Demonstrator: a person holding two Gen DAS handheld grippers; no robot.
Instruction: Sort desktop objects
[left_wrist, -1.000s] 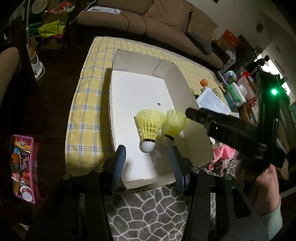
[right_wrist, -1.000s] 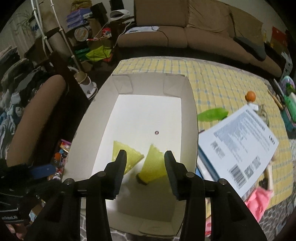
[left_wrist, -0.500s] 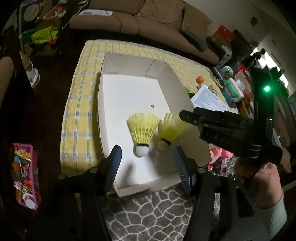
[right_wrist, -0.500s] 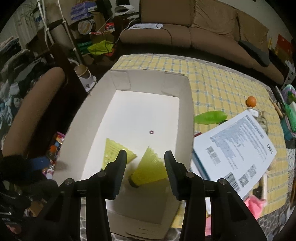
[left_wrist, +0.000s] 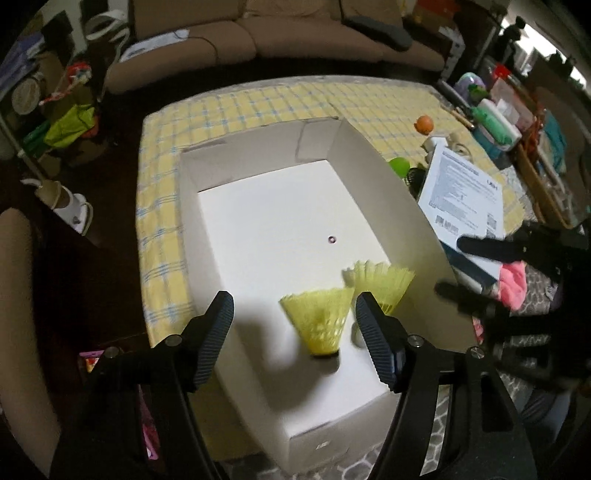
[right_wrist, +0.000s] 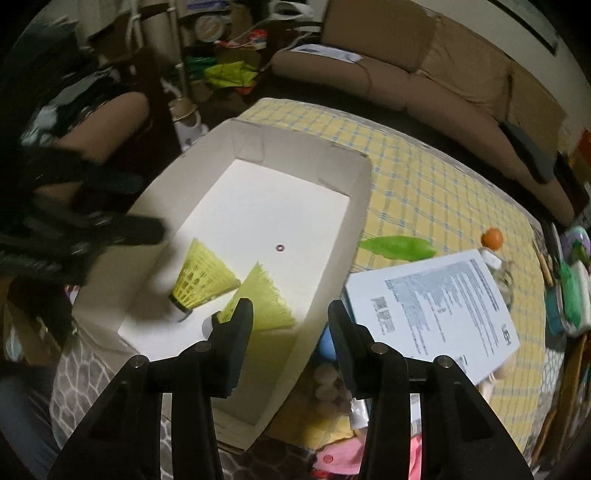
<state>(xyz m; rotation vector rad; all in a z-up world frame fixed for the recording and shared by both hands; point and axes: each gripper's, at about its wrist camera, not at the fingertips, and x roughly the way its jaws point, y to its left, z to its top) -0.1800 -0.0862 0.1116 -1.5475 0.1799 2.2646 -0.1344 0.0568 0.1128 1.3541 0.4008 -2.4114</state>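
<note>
Left gripper (left_wrist: 293, 314): released, jaws spread wide, nothing between the pads; positioned above the near end of the white cardboard box (left_wrist: 380, 177), fingers pointing toward the far end. Right gripper (right_wrist: 290, 319): released, jaws apart, empty; positioned over the near right wall of the same box, left finger above the box floor, right finger outside the wall.

Inside the box, near end: two yellow shuttlecocks, close together, skirts almost touching. First shuttlecock (left_wrist: 319, 319): lying between the left gripper's fingers in that view, skirt toward the far end, dark-banded cork toward the near edge. Second shuttlecock (left_wrist: 384, 280): just beside the right wall, cork partly hidden behind the left gripper's right finger. Box floor otherwise bare except for a small ring-shaped mark (left_wrist: 332, 239) near the centre.

Box resting on a table under a yellow checked cloth (left_wrist: 258, 103), occupying the left portion. On the cloth to the right of the box: a green leaf-shaped item (right_wrist: 397, 247) just beside the right wall; a printed sheet (right_wrist: 436, 314) with barcodes near the right near corner; a small orange ball (right_wrist: 492, 238) beyond the sheet, toward the right edge. Beyond the far edge of the table: a brown sofa (right_wrist: 443, 74).
</note>
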